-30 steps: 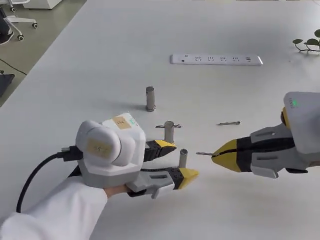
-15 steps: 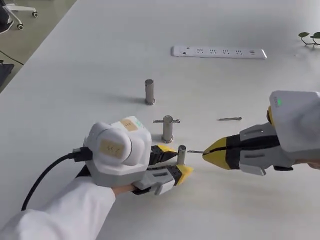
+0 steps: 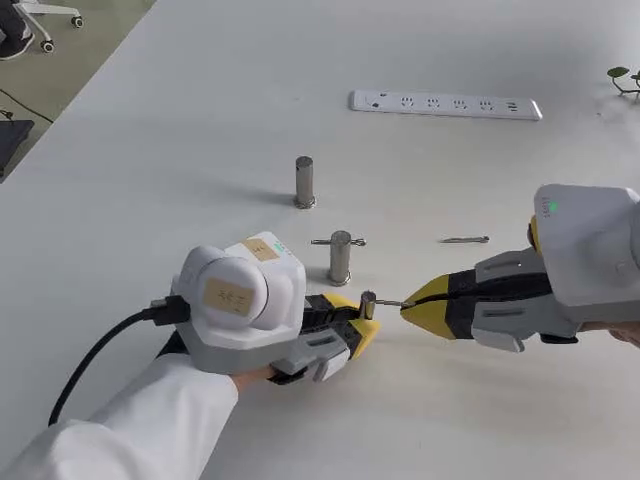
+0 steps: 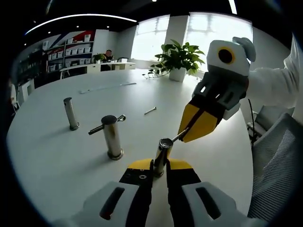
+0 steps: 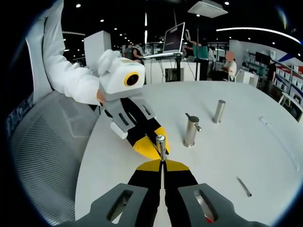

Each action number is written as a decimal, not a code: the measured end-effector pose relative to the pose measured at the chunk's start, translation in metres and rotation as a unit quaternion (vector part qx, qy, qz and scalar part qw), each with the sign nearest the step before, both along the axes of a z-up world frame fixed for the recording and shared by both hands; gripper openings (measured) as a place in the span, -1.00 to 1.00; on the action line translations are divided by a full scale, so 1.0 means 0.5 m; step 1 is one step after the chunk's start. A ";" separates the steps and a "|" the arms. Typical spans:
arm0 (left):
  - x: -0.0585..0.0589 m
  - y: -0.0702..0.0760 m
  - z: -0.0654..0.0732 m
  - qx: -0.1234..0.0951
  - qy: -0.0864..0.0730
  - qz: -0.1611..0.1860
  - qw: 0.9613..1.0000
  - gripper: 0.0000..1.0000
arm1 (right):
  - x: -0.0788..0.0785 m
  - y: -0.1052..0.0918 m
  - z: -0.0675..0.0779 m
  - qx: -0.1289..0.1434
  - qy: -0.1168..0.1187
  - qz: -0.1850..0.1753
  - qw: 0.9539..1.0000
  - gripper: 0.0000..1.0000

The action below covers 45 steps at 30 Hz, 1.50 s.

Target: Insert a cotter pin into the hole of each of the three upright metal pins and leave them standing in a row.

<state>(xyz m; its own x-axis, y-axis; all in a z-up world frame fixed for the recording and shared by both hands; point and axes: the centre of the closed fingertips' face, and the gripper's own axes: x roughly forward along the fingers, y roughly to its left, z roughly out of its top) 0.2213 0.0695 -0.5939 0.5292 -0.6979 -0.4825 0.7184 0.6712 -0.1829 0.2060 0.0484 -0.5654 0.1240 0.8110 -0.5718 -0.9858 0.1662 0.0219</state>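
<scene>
Cotter pin (image 3: 391,303) pinched in closed fingers of right gripper (image 3: 407,306), tip at hole of nearest metal pin (image 3: 367,301); left gripper (image 3: 356,319) fingers clamped on that pin's base, steadying it upright on table (image 3: 200,150) for insertion

Table (image 3: 180,130): white, broad.
Upright in a row: far pin (image 3: 305,181), middle pin (image 3: 340,260), near pin (image 3: 367,303).
Loose cotter pin (image 3: 464,240): flat, right of middle pin.
Power strip (image 3: 445,104): far side.

Table (image 3: 200,120): far pin (image 3: 305,181), middle pin (image 3: 340,260) and near pin (image 3: 367,303) are standing on it in a slanting row. The near pin is sitting between the jaws of left gripper (image 3: 358,318). From its right, the cotter pin (image 3: 390,303) in right gripper (image 3: 405,304) is apparently touching it. Right of middle pin, spare cotter pin (image 3: 464,240) is lying.
</scene>
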 end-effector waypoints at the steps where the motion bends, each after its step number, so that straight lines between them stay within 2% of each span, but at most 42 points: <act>1: 0.000 0.000 -0.001 0.001 -0.002 0.000 1.000 -0.83 | -0.001 0.002 -0.001 -0.001 0.000 0.000 1.000 -1.00; 6: -0.002 0.001 -0.002 0.001 -0.004 0.002 1.000 -0.83 | -0.003 0.008 -0.006 -0.004 -0.002 -0.001 1.000 -1.00; 8: -0.002 0.001 -0.002 0.003 -0.006 0.001 1.000 -0.83 | -0.005 0.011 -0.011 -0.007 0.006 -0.004 1.000 -1.00; 13: -0.004 0.002 -0.004 0.005 -0.001 0.000 1.000 -0.83 | -0.005 0.019 -0.009 -0.003 0.008 -0.009 1.000 -1.00; 22: -0.007 0.003 -0.015 0.028 0.000 -0.003 1.000 -0.83 | -0.005 0.022 -0.010 -0.021 0.001 -0.006 1.000 -1.00; 26: -0.008 0.004 -0.015 0.021 0.010 0.002 1.000 -0.83 | -0.004 0.022 -0.009 -0.027 -0.003 -0.003 1.000 -1.00; 33: -0.012 0.006 -0.022 0.045 0.006 -0.008 0.999 -0.84 | -0.001 0.032 -0.011 -0.047 -0.015 0.014 0.999 -1.00; 45: -0.014 0.010 -0.018 0.053 -0.001 -0.014 0.998 -0.85 | -0.001 0.035 -0.013 -0.072 -0.026 0.035 0.996 -1.00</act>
<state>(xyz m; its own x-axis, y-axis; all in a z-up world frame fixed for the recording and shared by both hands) 0.2145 0.0744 -0.6031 0.5110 -0.6580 -0.5531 0.7382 0.6656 -0.1098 0.2054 0.0661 -0.5720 0.1031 0.7287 -0.6771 -0.9943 0.0951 -0.0491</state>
